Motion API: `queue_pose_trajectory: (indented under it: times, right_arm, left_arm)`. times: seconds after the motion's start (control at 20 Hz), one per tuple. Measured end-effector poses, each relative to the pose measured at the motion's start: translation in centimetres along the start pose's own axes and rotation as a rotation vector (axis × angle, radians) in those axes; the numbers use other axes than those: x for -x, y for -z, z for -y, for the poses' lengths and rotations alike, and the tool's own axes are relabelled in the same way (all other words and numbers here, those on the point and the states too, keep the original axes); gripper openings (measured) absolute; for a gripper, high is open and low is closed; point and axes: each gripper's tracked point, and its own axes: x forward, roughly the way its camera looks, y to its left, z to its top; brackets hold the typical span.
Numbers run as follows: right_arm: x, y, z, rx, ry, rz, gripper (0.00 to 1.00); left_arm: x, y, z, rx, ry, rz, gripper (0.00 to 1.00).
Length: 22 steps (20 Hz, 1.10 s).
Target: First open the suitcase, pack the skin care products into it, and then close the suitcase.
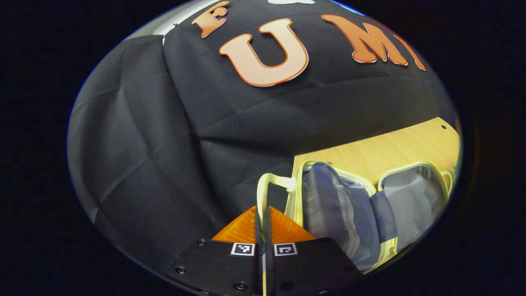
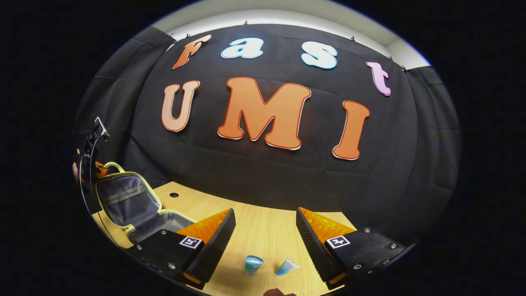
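Suitcase (image 2: 131, 205) open, lid held up by handle (image 1: 263, 193) in pinched left gripper (image 1: 263, 218); right gripper (image 2: 265, 230) wide, next grabbing blue jar (image 2: 253, 264).

Bare worktop (image 2: 263, 230) ahead between my right fingers (image 2: 213, 242); small blue jar (image 2: 253, 264) and tube (image 2: 287, 267) below; upright suitcase lid (image 2: 127, 197) blocks left.

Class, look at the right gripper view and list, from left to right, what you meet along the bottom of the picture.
Open suitcase → right gripper's left finger → blue jar → blue tube → its right finger.
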Motion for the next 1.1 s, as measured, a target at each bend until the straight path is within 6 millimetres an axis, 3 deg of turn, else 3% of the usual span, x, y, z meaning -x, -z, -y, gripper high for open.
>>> queue_pose_trajectory:
  times: [0.15,0.2,0.25,0.3,0.4,0.6,0.65,0.8,0.85,0.95,1.0,1.1]
  right_arm:
    - [-0.1,0.2,0.1,0.001,0.003,-0.012,0.94]
    - [0.1,0.3,0.1,0.0,0.004,-0.015,0.94]
    - [0.1,0.3,0.1,-0.002,0.005,-0.017,0.94]
    - [0.0,0.4,0.2,-0.004,0.004,-0.017,0.94]
    - [0.1,0.5,0.5,0.0,0.011,-0.014,0.94]
    - [-0.1,0.5,1.0,-0.001,0.01,-0.006,0.94]
    - [0.0,0.5,1.1,-0.001,0.009,-0.003,0.94]
    - [-0.1,0.5,1.4,-0.013,0.0,0.007,0.94]
    - [-0.1,0.6,1.4,-0.015,-0.004,0.005,0.94]
    - [0.2,0.9,1.6,-0.017,-0.018,0.003,0.94]
    - [0.3,0.9,1.6,-0.022,-0.031,0.005,0.94]
    - [0.2,0.9,1.3,-0.059,-0.051,0.007,0.94]
  left_arm:
    - [-1.4,2.9,-0.6,0.017,-0.048,-0.058,0.1]
    - [-1.3,2.8,-0.2,0.031,-0.044,-0.05,0.17]
    - [-1.1,2.5,0.1,0.054,-0.03,-0.028,0.17]
    - [-0.7,1.7,0.6,0.063,-0.021,-0.001,0.13]
    - [1.3,-1.2,1.8,0.062,-0.006,0.05,0.24]
    - [5.1,-6.5,5.5,0.071,0.036,0.17,0.58]
    - [6.4,-7.4,6.4,0.071,0.042,0.201,0.59]
    - [9.2,-10.3,9.9,0.057,0.08,0.276,0.94]
    - [10.2,-11.1,11.1,0.056,0.095,0.288,0.98]
    - [12.1,-12.3,13.9,0.062,0.121,0.313,0.95]
    - [13.1,-12.9,15.5,0.069,0.14,0.331,1.0]
    - [14.7,-13.4,19.0,0.104,0.181,0.351,0.97]
